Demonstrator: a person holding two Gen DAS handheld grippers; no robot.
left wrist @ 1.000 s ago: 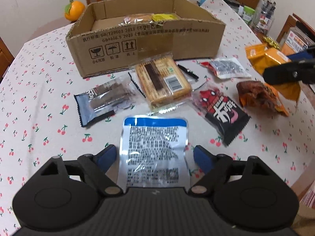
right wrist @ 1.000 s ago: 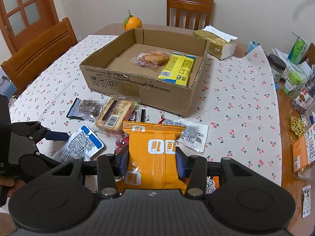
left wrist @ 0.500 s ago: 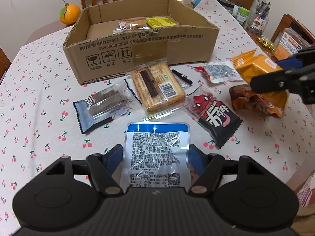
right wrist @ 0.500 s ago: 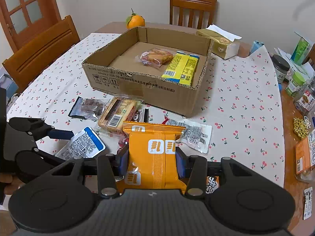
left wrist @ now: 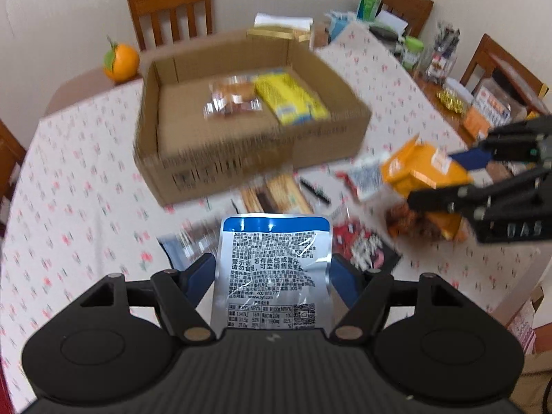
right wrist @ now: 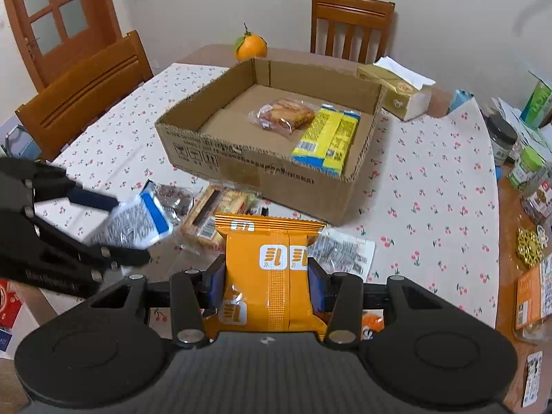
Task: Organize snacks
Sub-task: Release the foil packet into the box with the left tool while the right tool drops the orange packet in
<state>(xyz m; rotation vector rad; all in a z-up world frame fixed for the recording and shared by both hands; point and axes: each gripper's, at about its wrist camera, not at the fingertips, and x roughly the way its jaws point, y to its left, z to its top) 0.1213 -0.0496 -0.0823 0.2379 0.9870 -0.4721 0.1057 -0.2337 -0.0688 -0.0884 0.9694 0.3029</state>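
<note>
1. Plainly, the cardboard box [right wrist: 272, 131] lies ahead of both grippers, open-topped, across the cherry-print tablecloth [right wrist: 431, 172]. Its long side runs crosswise to both views. Any snack bound for it has to clear the near wall first.
2. Already inside: a clear-wrapped pastry [right wrist: 283, 116] and a yellow packet [right wrist: 326, 138], side by side toward the right end. The left half of the floor is bare cardboard, so that looks the likelier landing spot.
3. Left gripper [left wrist: 272, 276] pinches the silver pouch with the blue band [left wrist: 274, 269] by its side edges. The jaws have just been closing, with the pouch between them. The pouch hangs above the table, long axis pointing at the box.
4. Right gripper [right wrist: 267, 284] is clamped on the orange packet [right wrist: 270, 276], also held off the table, its length aimed at the box's near right corner.
5. My read: the two stand about equally near the box, left hand toward the empty left half, right hand toward the filled end.
6. Loose snacks on the cloth between grippers and box: a biscuit pack with a barcode [right wrist: 214, 214], a dark clear-wrapped bar [right wrist: 174, 198], a small silver sachet [right wrist: 341, 252].
7. Writing: the box's near wall carries handling pictograms and a line of Chinese print, too small to read. The pouch back shows dense Chinese text, a nutrition table and a QR code. The orange packet bears a white square logo.
</note>
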